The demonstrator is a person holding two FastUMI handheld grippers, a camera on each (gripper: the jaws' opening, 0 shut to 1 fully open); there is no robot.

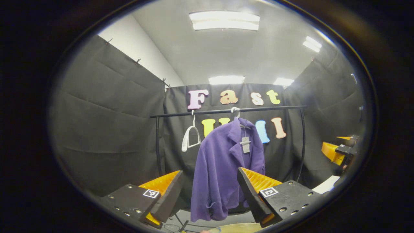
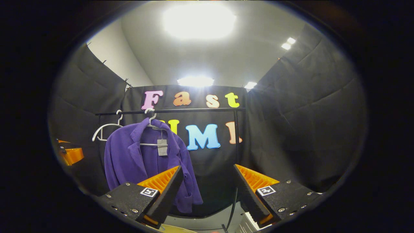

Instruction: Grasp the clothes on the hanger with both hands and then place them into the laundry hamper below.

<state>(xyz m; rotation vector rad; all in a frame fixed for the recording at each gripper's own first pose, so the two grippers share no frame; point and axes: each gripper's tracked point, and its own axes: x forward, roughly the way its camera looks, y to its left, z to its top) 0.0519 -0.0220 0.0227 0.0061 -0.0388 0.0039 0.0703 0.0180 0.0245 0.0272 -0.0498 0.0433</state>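
A purple jacket (image 1: 220, 168) hangs on a white hanger (image 1: 236, 111) from a black rail (image 1: 275, 107), a grey tag at its collar. My left gripper (image 1: 209, 171) is open and held short of the jacket, which shows between its fingers. In the right gripper view the jacket (image 2: 136, 161) hangs to the left, behind the left finger (image 2: 161, 183); my right gripper (image 2: 207, 168) is open with nothing between its fingers. A pale curved rim (image 1: 236, 228), possibly the hamper, peeks in at the bottom edge below the jacket.
An empty white hanger (image 1: 190, 137) hangs on the rail left of the jacket. The rack's black upright (image 2: 236, 139) stands right of the jacket. The right gripper (image 1: 339, 150) shows at the far right of the left gripper view. Black cloth walls enclose the booth.
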